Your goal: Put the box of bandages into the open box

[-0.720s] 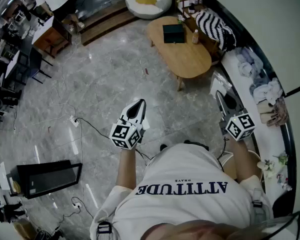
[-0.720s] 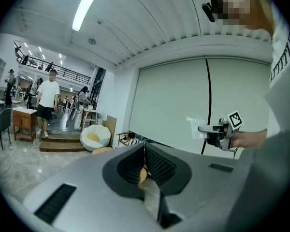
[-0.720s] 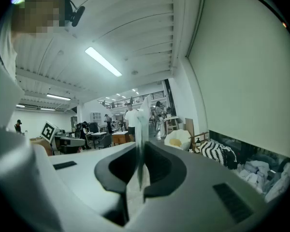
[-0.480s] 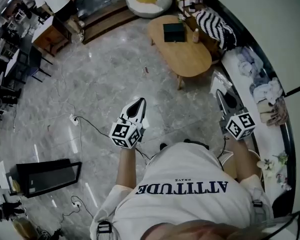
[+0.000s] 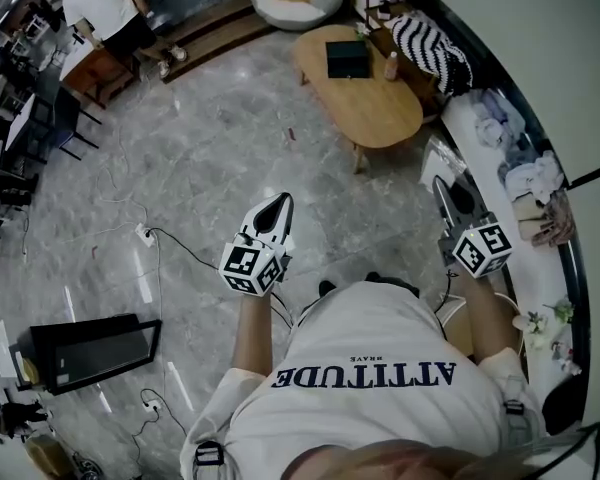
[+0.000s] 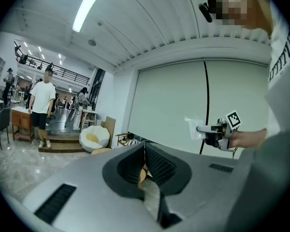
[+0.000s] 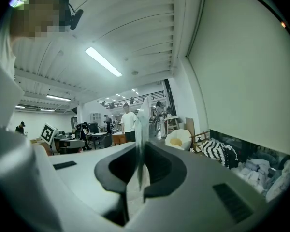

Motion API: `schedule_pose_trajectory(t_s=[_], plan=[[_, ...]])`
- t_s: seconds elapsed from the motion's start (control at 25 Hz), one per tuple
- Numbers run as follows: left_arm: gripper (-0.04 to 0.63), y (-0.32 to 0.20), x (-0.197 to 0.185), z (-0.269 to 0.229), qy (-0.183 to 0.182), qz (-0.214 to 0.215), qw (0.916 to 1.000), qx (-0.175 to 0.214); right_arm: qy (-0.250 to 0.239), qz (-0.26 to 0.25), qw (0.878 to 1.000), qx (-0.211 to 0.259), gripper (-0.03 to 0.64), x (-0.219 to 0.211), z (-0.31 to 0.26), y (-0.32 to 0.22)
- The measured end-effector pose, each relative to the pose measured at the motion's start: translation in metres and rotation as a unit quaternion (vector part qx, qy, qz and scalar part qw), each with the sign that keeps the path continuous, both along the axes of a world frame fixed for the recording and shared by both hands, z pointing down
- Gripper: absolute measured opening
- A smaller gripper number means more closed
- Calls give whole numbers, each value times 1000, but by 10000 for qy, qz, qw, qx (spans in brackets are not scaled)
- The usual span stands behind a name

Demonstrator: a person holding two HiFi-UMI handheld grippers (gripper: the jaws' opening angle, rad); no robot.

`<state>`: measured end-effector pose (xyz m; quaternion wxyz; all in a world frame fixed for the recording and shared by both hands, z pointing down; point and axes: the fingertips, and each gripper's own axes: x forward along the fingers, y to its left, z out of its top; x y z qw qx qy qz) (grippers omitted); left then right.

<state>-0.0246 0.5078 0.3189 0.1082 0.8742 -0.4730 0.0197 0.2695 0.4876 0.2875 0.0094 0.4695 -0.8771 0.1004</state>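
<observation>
My left gripper (image 5: 277,206) hangs over the marble floor (image 5: 200,158), on my side of the desk (image 5: 380,113) and well off its left end. In the left gripper view its jaws meet at the tip with nothing between them.

The desk is an oval of pale wood. A dark box (image 5: 347,61) sits on its far half, square and flat-topped from up here. I cannot tell from the head view whether its top is open. A small bottle (image 5: 390,70) stands just beside it, toward the desk's right edge.

My right gripper (image 5: 440,188) is level, off the desk's near right end and not over the top. Its jaws are closed on the clear flat pack (image 5: 442,156), which is the only thing either gripper holds.

- **In the right gripper view:** the pack is edge-on, a thin pale strip that stands upright out of the jaws and rises above them.
- **In the head view:** it is a crinkled, see-through patch sticking out ahead of the jaws. It sits beside the desk's near right corner, apart from the wood and well short of the dark box.
- **In the left gripper view:** it is a squarish, nearly transparent sheet.

It is too thin for me to call it a box, and I can make out no print on it.
</observation>
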Motion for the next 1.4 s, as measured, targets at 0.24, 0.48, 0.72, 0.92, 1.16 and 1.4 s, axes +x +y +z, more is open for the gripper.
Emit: schedule_pose_trajectory(t_s=[0.24,0.48,0.72,0.92,1.16,1.4], plan=[[21,10,-7,2,15,155,9999,-26,16,64,10000,-47,44,-14,4,14],[23,20,-24,9,-1,327,9994,-87,34,144,9999,-89,44,-37,10,28],[23,25,-50,18,-87,410,9991,-73,-28,252,9996,-129,44,-63,16,38],[22,29,-71,25,-112,382,9991,-139,-2,231,9996,-155,44,-81,17,42],[23,26,-76,29,-131,384,9990,-180,-43,184,9996,-205,44,-89,20,36],[21,12,-79,32,-135,321,9992,-214,-23,147,9996,-245,44,-92,25,18]])
